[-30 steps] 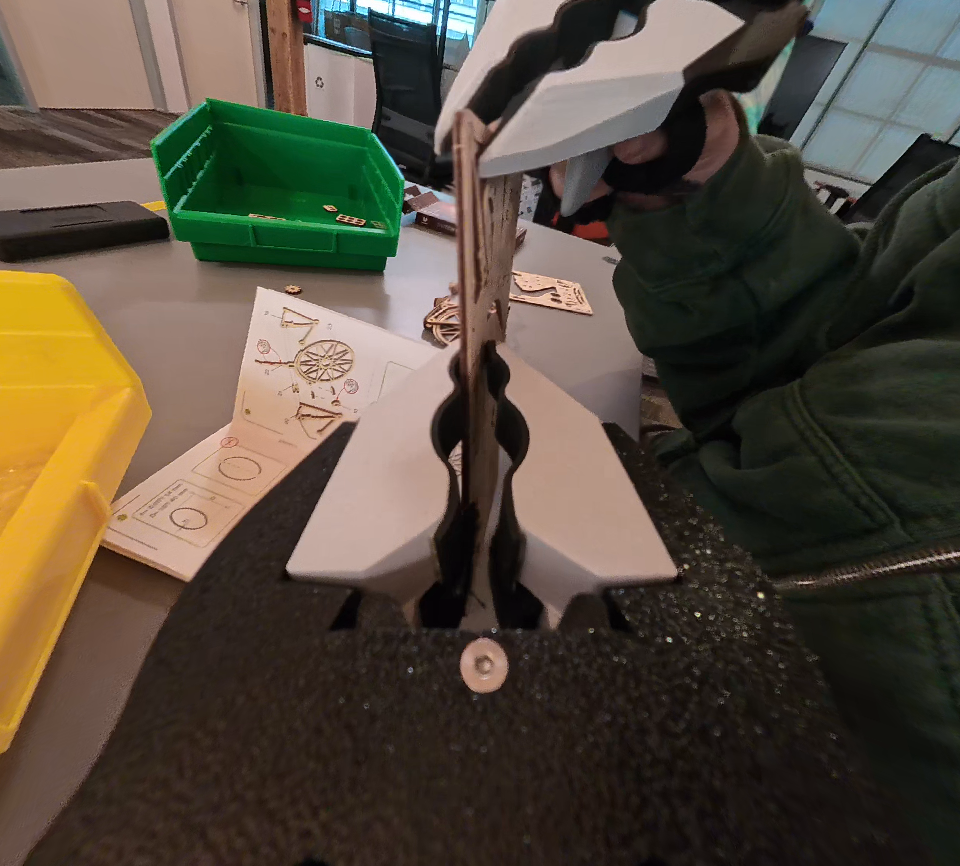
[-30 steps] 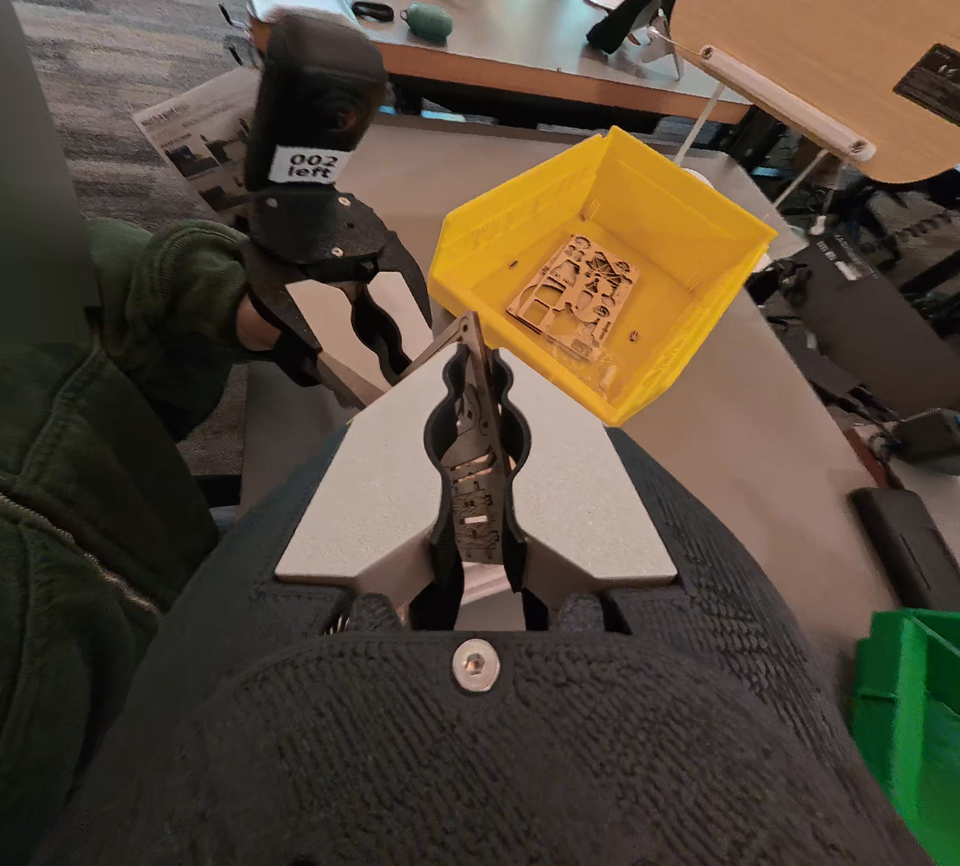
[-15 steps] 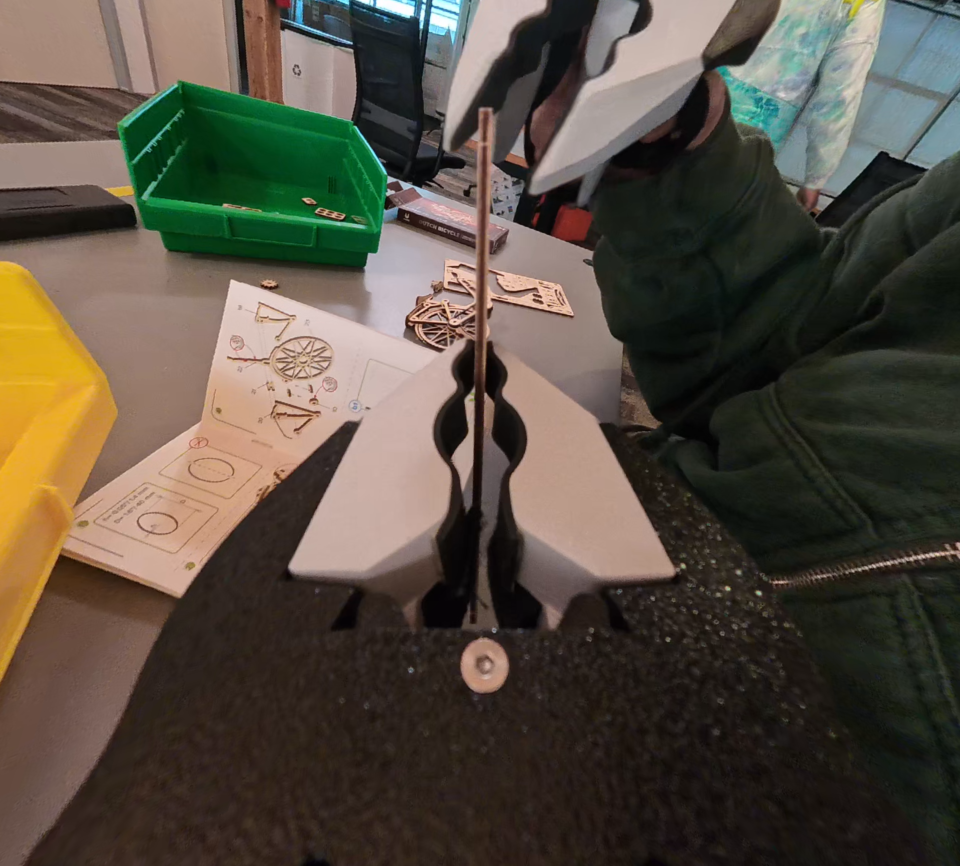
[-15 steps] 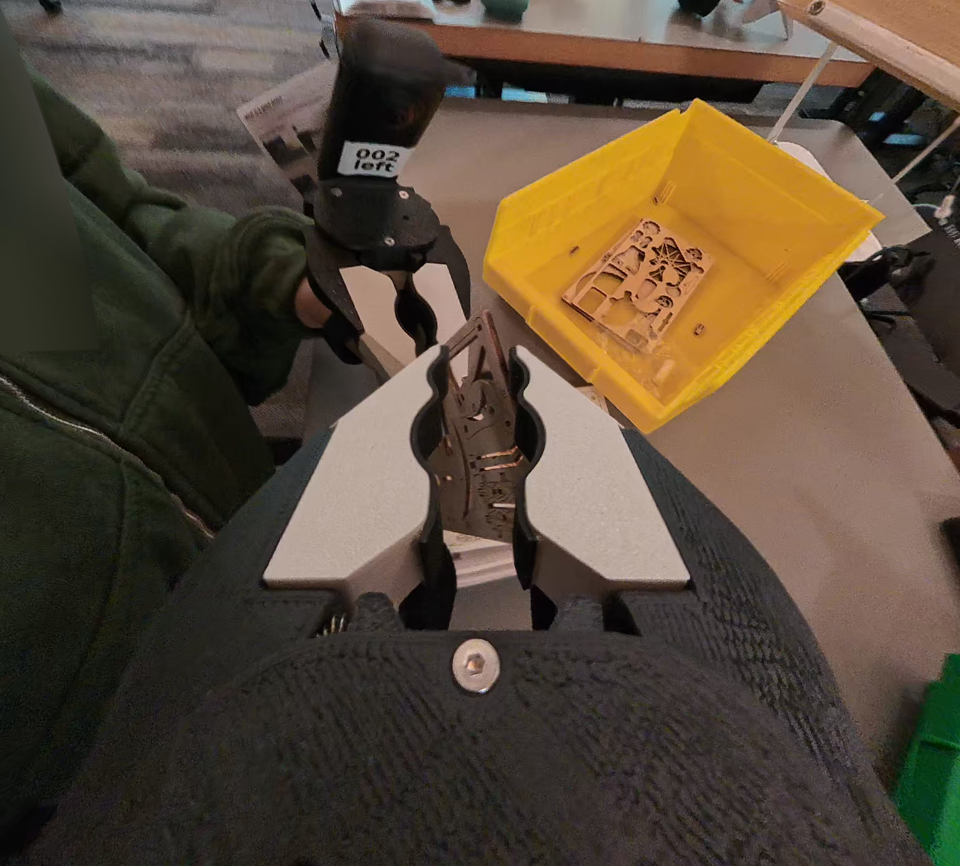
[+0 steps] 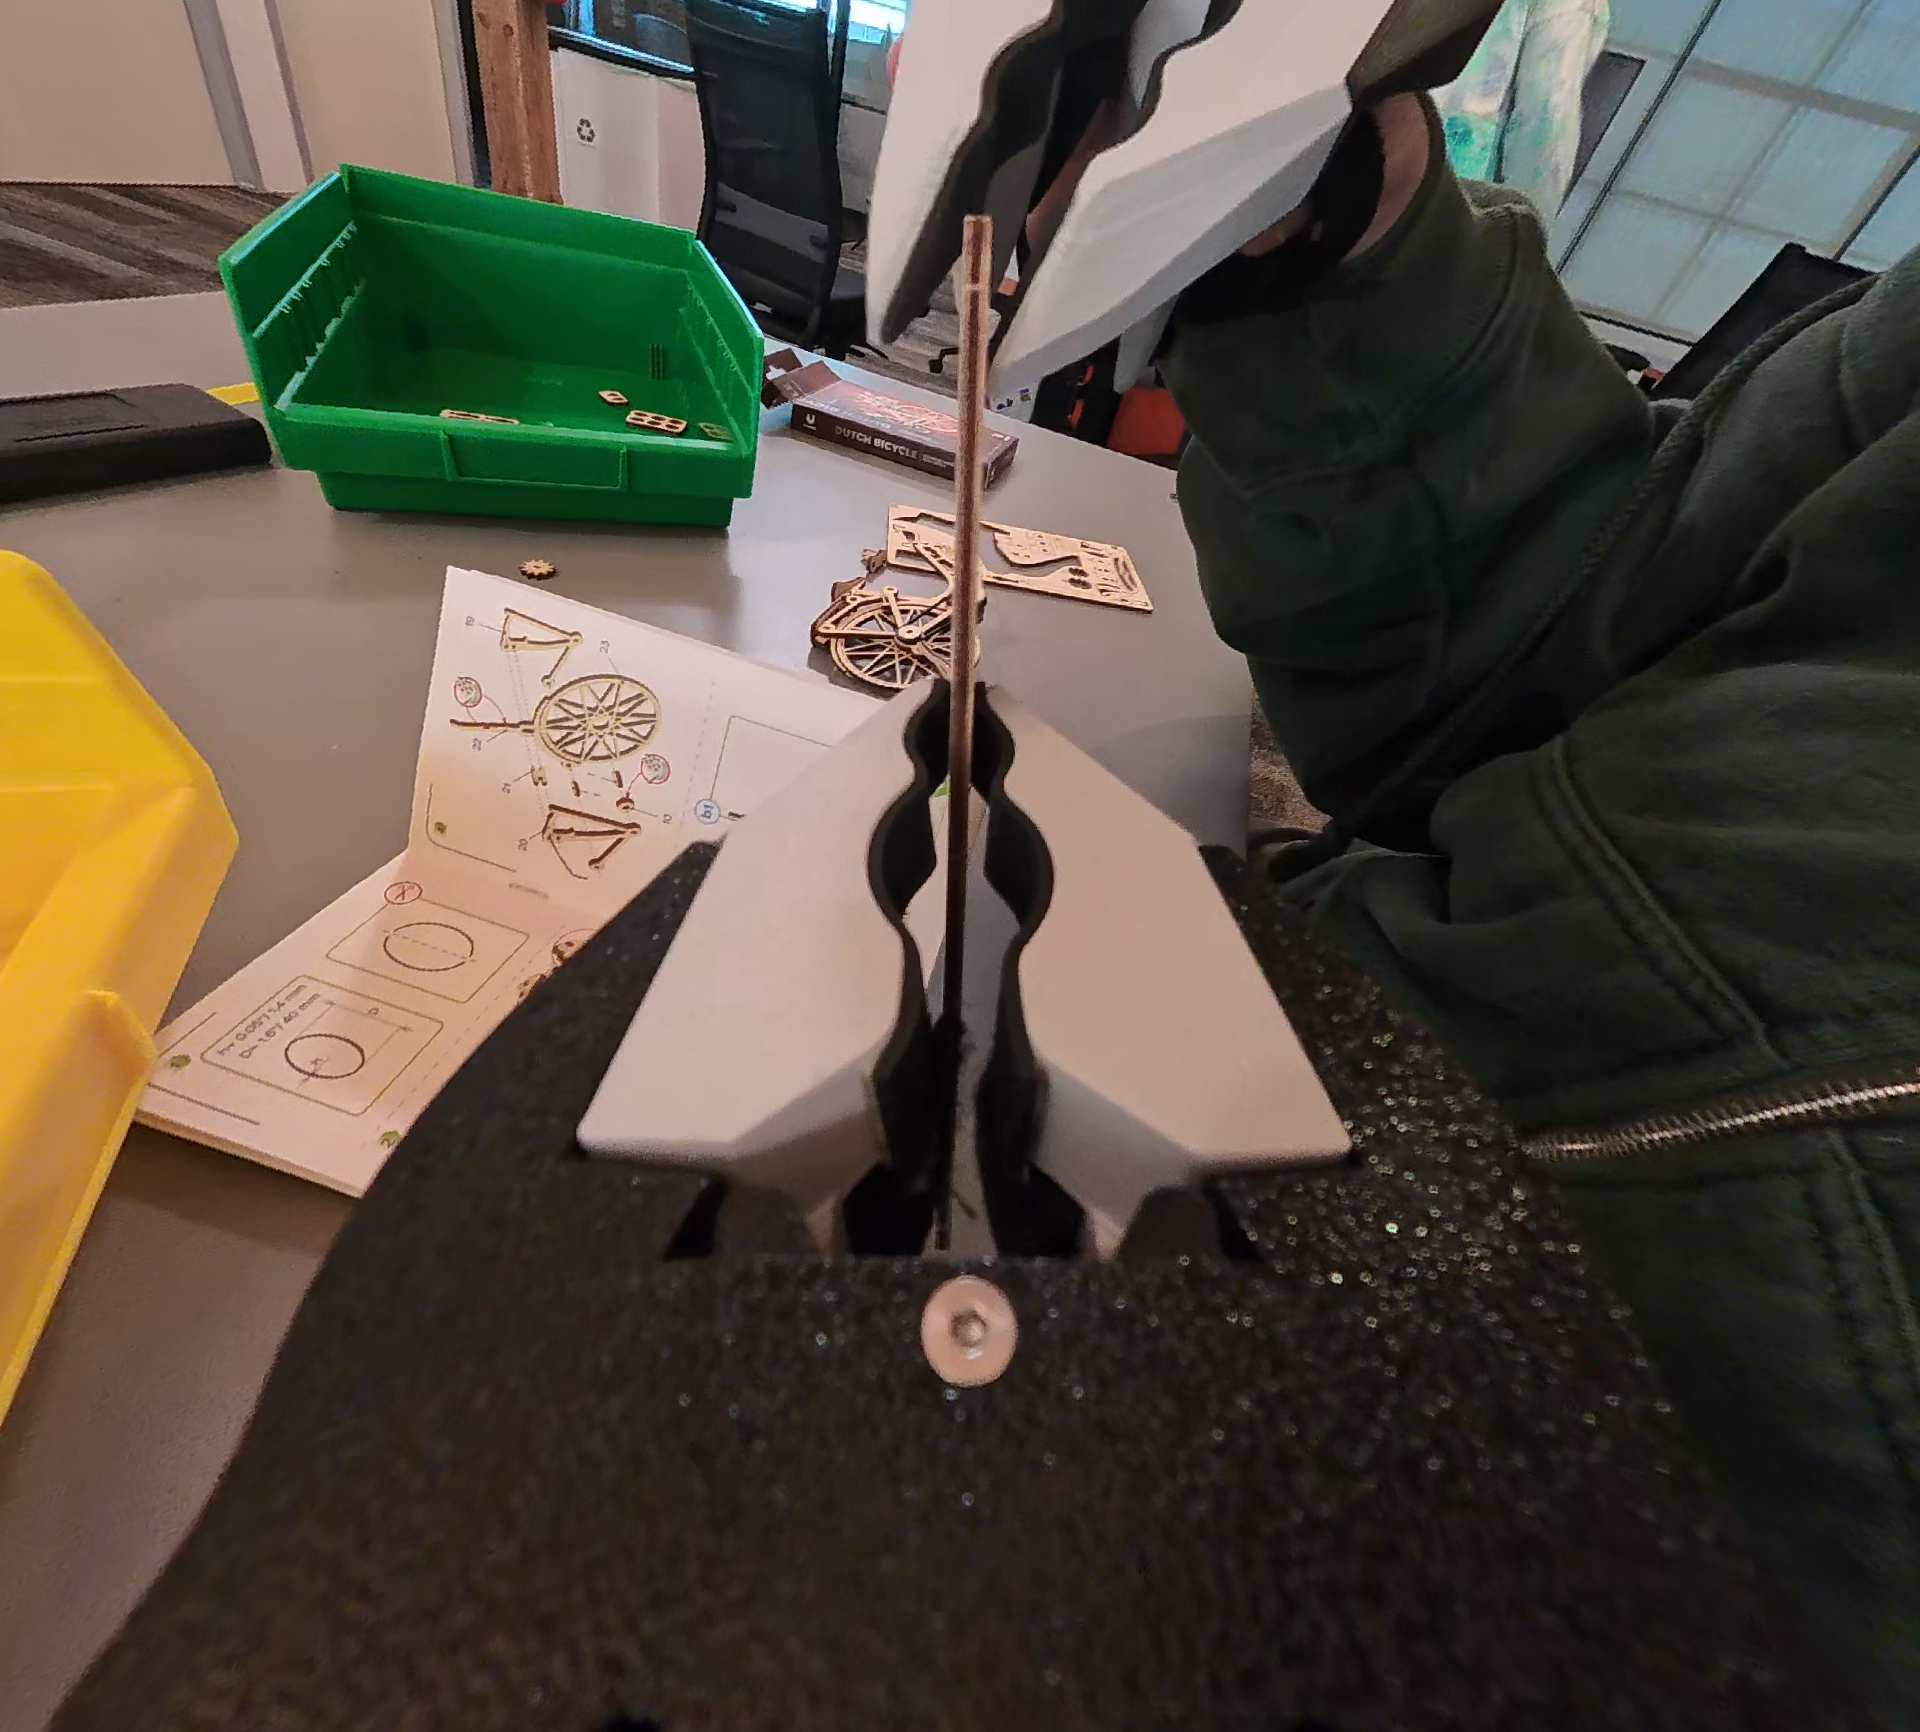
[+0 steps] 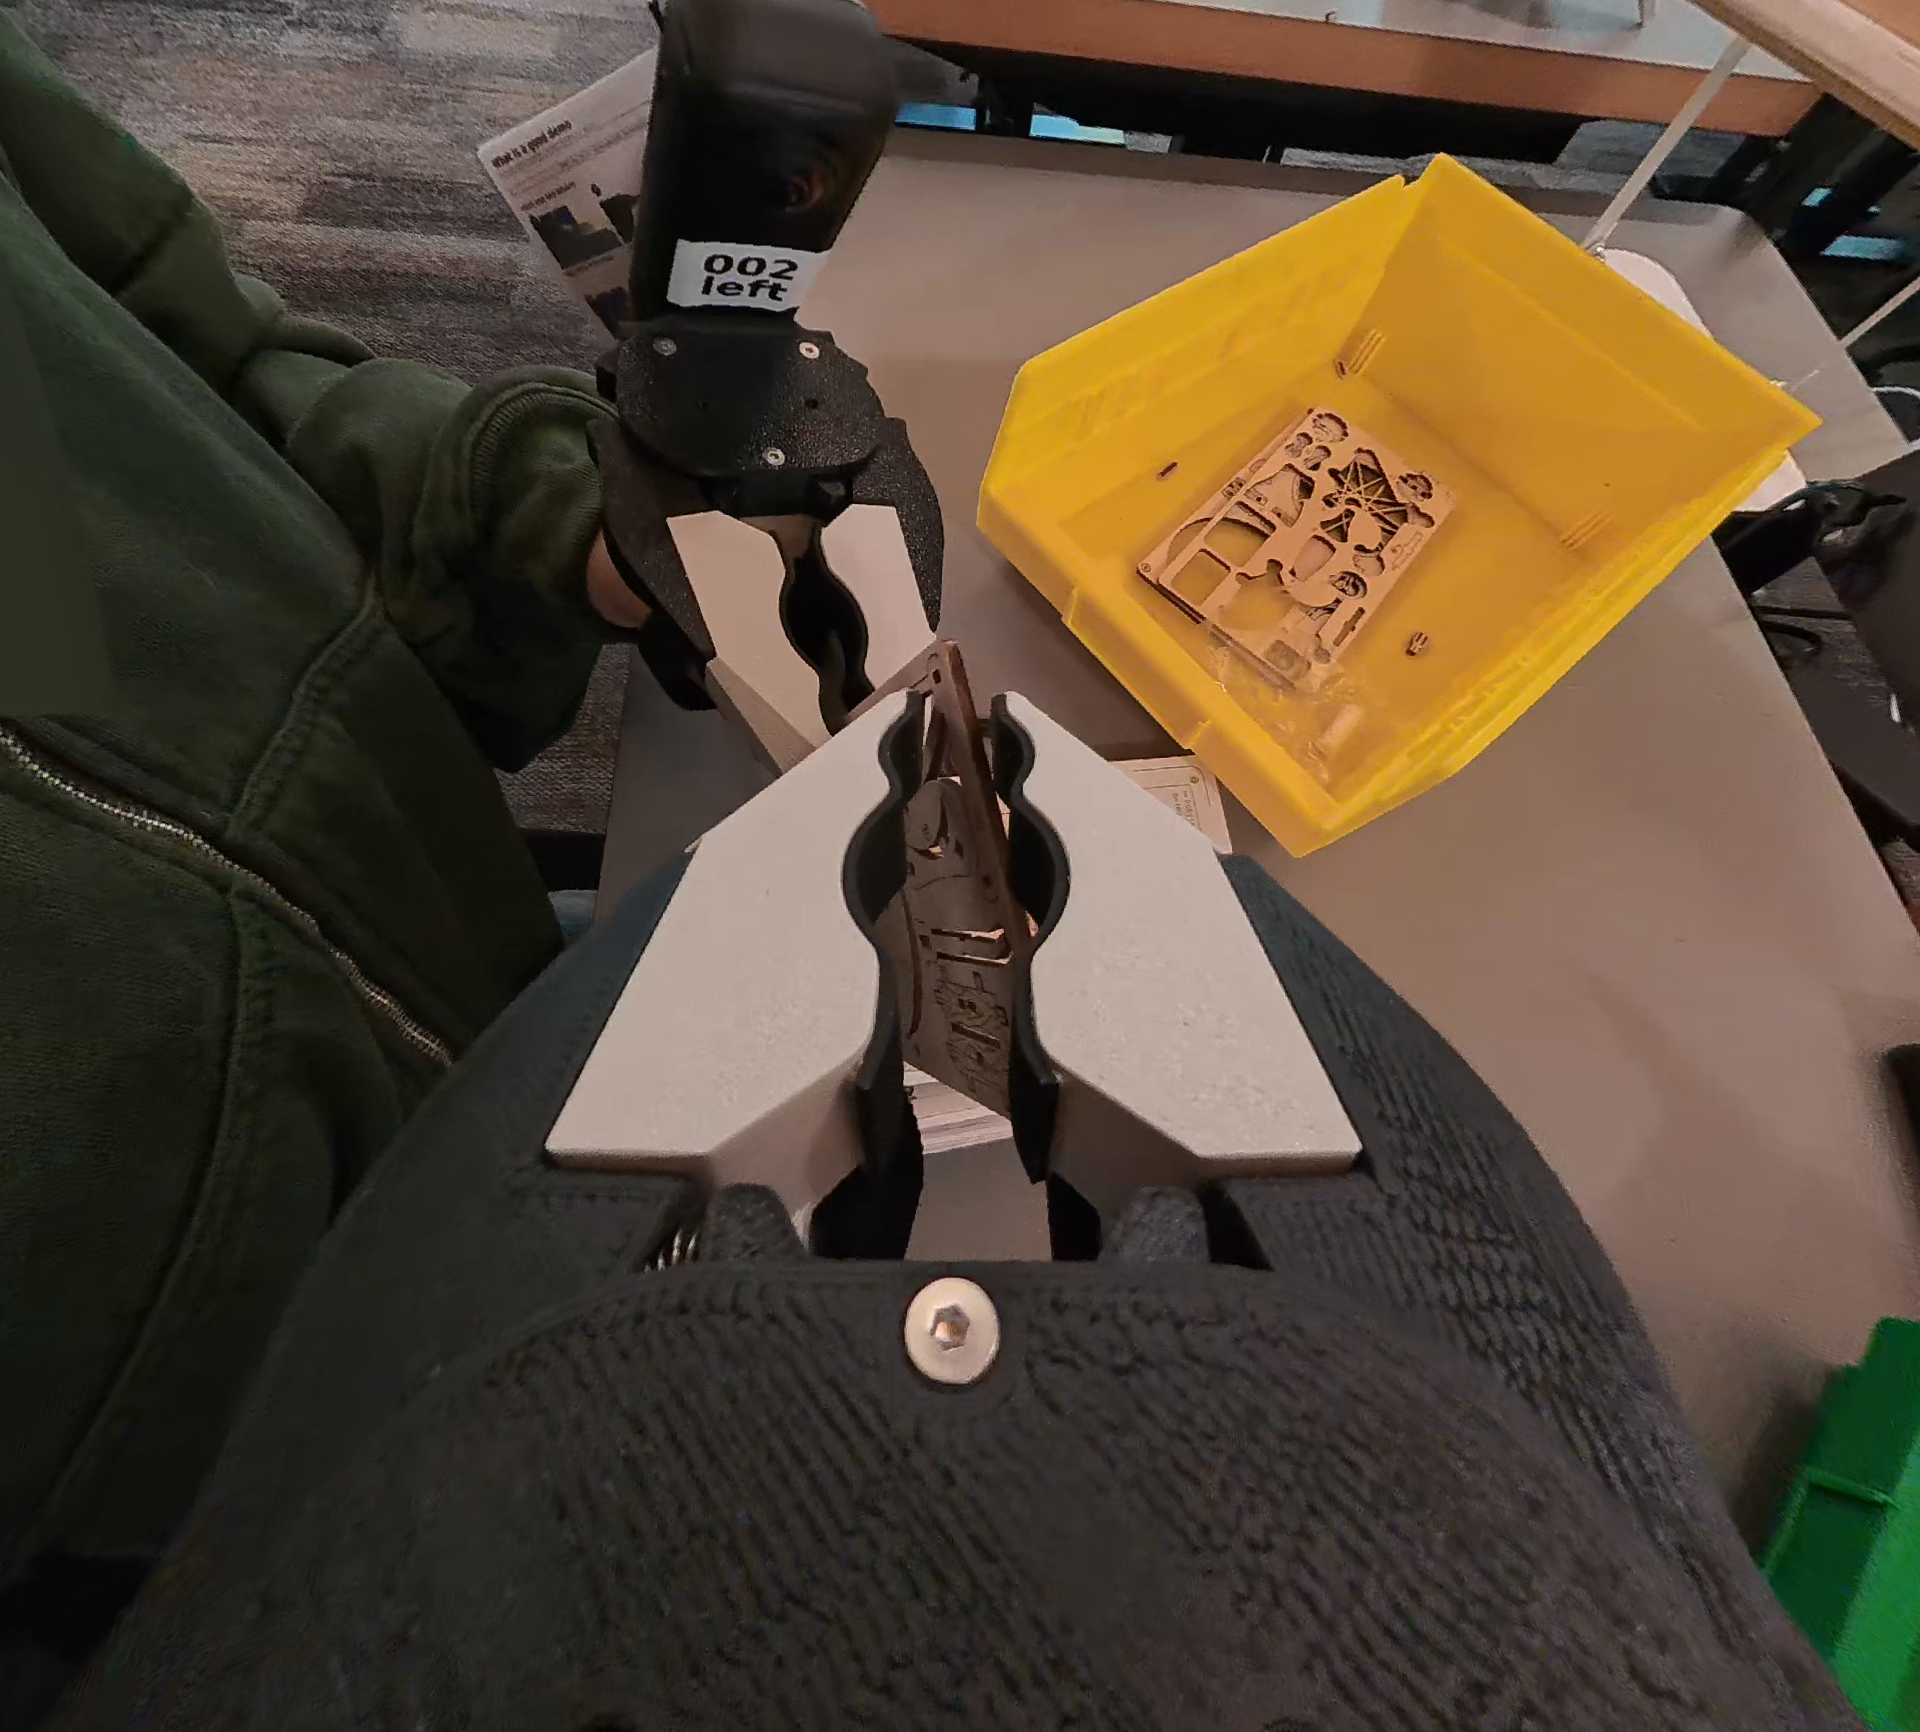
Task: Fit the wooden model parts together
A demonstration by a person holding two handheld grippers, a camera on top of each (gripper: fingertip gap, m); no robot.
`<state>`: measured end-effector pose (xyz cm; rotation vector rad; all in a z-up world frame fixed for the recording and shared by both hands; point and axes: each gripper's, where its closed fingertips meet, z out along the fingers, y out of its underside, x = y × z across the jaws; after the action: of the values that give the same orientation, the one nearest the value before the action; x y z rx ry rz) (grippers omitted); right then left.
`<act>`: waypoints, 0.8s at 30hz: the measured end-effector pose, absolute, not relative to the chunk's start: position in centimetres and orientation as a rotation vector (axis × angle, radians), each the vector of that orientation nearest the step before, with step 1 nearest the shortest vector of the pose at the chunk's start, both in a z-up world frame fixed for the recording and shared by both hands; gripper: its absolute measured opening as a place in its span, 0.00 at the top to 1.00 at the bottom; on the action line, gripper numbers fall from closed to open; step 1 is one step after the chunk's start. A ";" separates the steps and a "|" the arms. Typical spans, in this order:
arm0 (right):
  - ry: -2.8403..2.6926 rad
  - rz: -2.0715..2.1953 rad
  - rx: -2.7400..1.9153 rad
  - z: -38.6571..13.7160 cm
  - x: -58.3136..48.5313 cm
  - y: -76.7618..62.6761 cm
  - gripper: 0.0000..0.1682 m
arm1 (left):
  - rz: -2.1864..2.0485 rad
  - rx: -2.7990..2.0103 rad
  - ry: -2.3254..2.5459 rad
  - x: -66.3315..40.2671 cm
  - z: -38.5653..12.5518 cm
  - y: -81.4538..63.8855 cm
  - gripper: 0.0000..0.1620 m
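Observation:
My left gripper [image 5: 961,695] is shut on a thin wooden parts sheet [image 5: 971,435], which stands edge-on out of its fingers. My right gripper [image 5: 961,332] hangs above it, open, with its two fingers on either side of the sheet's top edge. In the right wrist view the right gripper [image 6: 954,708] shows a clear gap between its fingers, and the sheet [image 6: 956,934] passes through that gap. The left gripper [image 6: 831,695] comes in from the upper left and grips the sheet's far end. A person in green sleeves holds both grippers.
A yellow bin [image 6: 1455,311] holds another wooden parts sheet [image 6: 1299,539]. A green bin [image 5: 499,456] with small wooden pieces stands at the back. An open instruction booklet [image 5: 499,799], a part-built wooden bicycle [image 5: 894,633], a flat parts sheet [image 5: 1039,560] and a small box [image 5: 904,435] lie on the grey table. My hands' fingertips stand some 6 cm from each other. My left tips are roughly 20 cm from the part-built wooden bicycle [image 5: 894,633].
My right gripper was shut on the sheet's top one second ago and has opened and let go. The left gripper still grips the sheet, now turned edge-on.

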<state>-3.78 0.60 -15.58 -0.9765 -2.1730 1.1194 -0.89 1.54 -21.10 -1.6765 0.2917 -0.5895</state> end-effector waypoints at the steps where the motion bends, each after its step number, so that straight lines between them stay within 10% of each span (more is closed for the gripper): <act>1: -2.172 1.124 -0.979 -15.6 -3.8 0.6 0.93 | -0.590 -1.678 0.291 -0.9 -21.1 1.5 1.00; 24: -2.208 1.082 -0.913 -16.1 -3.7 0.5 0.95 | -0.559 -1.702 0.309 -0.8 -21.8 1.7 1.00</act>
<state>-3.67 0.46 -16.13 -0.9127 -2.2083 1.0822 -0.83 1.73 -21.79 -1.7021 0.3094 -0.5589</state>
